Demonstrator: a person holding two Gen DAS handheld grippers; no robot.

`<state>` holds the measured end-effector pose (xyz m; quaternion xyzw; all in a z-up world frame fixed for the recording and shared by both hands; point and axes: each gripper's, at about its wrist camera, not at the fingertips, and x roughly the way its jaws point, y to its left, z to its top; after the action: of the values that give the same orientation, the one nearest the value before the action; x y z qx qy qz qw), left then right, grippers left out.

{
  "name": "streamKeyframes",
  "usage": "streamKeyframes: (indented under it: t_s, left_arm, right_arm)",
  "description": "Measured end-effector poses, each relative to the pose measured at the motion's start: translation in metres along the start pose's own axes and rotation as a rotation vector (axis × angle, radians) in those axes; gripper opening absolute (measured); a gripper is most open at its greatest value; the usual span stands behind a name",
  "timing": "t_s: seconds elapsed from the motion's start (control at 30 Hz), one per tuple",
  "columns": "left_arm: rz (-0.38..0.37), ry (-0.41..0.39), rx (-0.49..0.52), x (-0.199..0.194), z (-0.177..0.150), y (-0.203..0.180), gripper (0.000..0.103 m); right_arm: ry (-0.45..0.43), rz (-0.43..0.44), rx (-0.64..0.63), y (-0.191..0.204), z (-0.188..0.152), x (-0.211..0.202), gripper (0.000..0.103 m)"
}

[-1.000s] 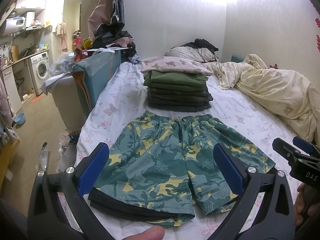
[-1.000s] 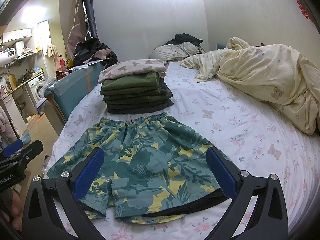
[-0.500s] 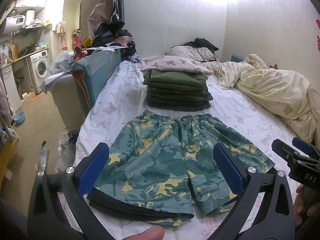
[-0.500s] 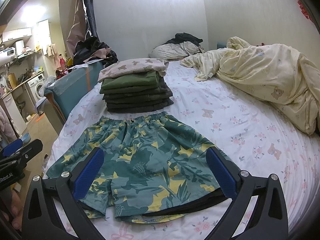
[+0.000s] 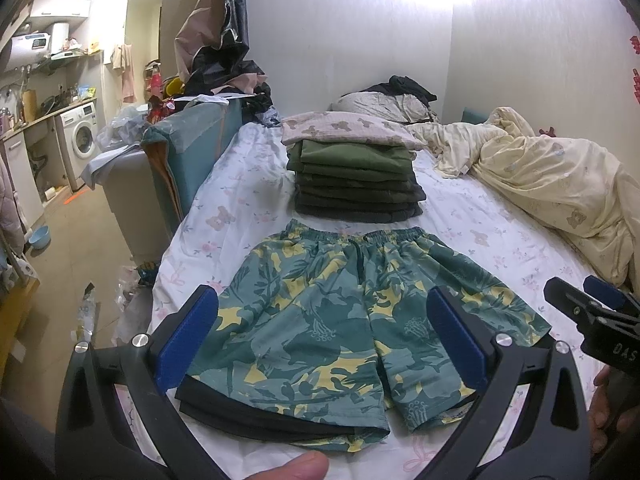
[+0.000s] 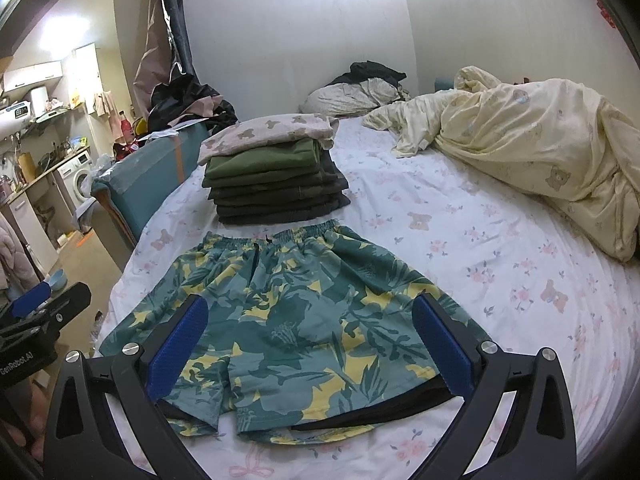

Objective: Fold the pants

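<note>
Bedsheet [image 5: 248,184] ahead | camo shorts [image 5: 352,312] flat, unmoved since a second ago | left gripper [image 5: 320,340], right gripper [image 6: 308,344] both spread wide, empty | we judge folding unstarted

the shorts [image 5: 352,312] are teal-green with yellow leaf camouflage and a black lining at the hems, the stack [image 5: 356,184] behind is olive and dark grey topped by pale pink bear-print cloth [image 5: 344,130], the sheet [image 6: 500,264] is white with pink flowers, the duvet [image 6: 532,140] cream.
</note>
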<state>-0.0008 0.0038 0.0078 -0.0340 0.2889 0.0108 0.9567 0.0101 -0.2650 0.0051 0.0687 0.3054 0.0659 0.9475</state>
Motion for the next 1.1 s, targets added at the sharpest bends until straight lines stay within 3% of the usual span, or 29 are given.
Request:
streamKeyframes:
  t_s: [1.1]
  left_arm:
    - [-0.02, 0.017, 0.001, 0.0041, -0.0061, -0.0059, 0.102]
  right_arm:
    - [0.023, 0.009, 0.0, -0.0018, 0.0001, 0.0022, 0.103]
